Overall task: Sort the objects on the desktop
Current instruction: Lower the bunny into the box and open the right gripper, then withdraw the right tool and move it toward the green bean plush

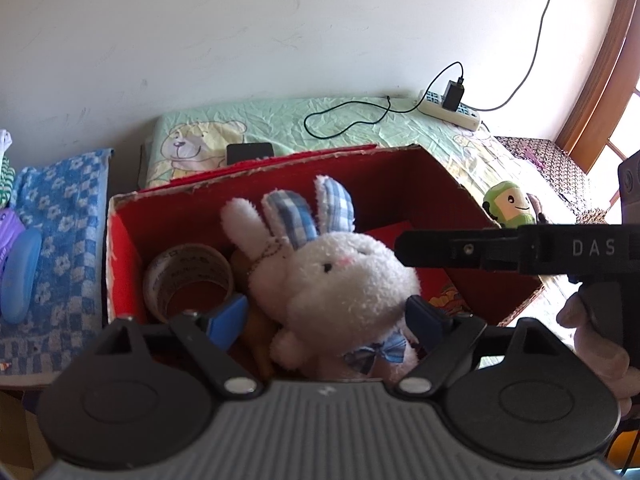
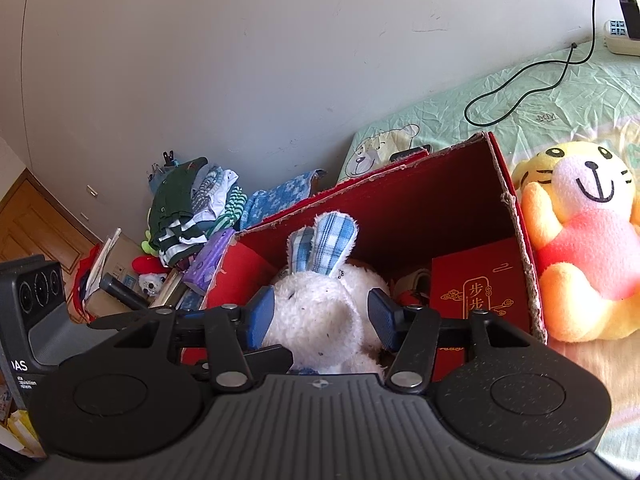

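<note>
A white plush rabbit (image 1: 344, 280) with blue checked ears lies inside a red cardboard box (image 1: 400, 176), next to a roll of tape (image 1: 188, 276). My left gripper (image 1: 326, 316) is open, its blue pads on either side of the rabbit's body. My right gripper (image 2: 322, 316) is open too, its pads astride the rabbit (image 2: 320, 308) above the box (image 2: 440, 184). A red booklet (image 2: 480, 280) stands in the box's right part. The right gripper's arm crosses the left wrist view over the box.
A yellow tiger plush (image 2: 580, 236) lies right of the box on the green sheet (image 2: 560, 92). A green figure toy (image 1: 508, 204) sits beyond the box. A power strip (image 1: 448, 108) with a black cable lies by the wall. Folded clothes (image 2: 192, 208) and a blue towel (image 1: 60, 240) lie left.
</note>
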The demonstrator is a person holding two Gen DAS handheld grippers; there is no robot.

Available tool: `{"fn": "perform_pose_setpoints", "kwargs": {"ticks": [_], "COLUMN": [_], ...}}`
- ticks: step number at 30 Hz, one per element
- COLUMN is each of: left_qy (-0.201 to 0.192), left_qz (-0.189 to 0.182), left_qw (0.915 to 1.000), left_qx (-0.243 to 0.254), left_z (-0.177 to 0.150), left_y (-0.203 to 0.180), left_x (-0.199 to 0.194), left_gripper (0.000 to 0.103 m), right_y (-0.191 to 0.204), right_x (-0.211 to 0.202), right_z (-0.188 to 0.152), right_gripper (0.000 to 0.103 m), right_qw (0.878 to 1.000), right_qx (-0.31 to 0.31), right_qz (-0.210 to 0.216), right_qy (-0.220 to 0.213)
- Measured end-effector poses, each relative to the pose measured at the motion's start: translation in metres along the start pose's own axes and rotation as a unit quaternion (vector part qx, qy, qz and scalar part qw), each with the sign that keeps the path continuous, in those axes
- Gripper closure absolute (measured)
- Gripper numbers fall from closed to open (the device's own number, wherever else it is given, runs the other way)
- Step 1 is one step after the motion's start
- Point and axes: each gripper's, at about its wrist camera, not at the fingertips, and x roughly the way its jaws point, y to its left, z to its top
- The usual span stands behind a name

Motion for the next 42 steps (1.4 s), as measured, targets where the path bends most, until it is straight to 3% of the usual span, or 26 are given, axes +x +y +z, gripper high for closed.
{"fn": "perform_pose_setpoints", "kwargs": {"ticks": [12, 26, 36, 42], "left_qy": [0.022, 0.030, 0.002, -0.021], "left_qz": [0.023, 0.029, 0.032, 0.009], "left_qw": [0.9992, 0.9982, 0.9984, 0.9973], "left_qx": [-0.023, -0.042, -0.046, -0.070], "left_z": [0.002, -0.004, -0.015, -0.030], "left_y": [0.000, -0.001, 0.004, 0.011], "left_x": [0.000, 0.000, -0.019, -0.038], "left_gripper": [0.012, 0.011, 0.011, 0.011], "right_y": [0.007, 0.010, 0.013, 0.016], "right_x": [0.001, 0.002, -0.007, -0.022], "right_z": [-0.005, -0.010, -0.017, -0.030], "right_gripper": [0.047, 0.047, 0.047, 0.047], "right_qw": [0.999, 0.999, 0.998, 0.995], "right_qx": [-0.012, -0.012, -0.020, -0.057], "right_qz": [-0.032, -0.040, -0.051, -0.069], "right_qy": [-0.005, -0.002, -0.018, -0.036]}}
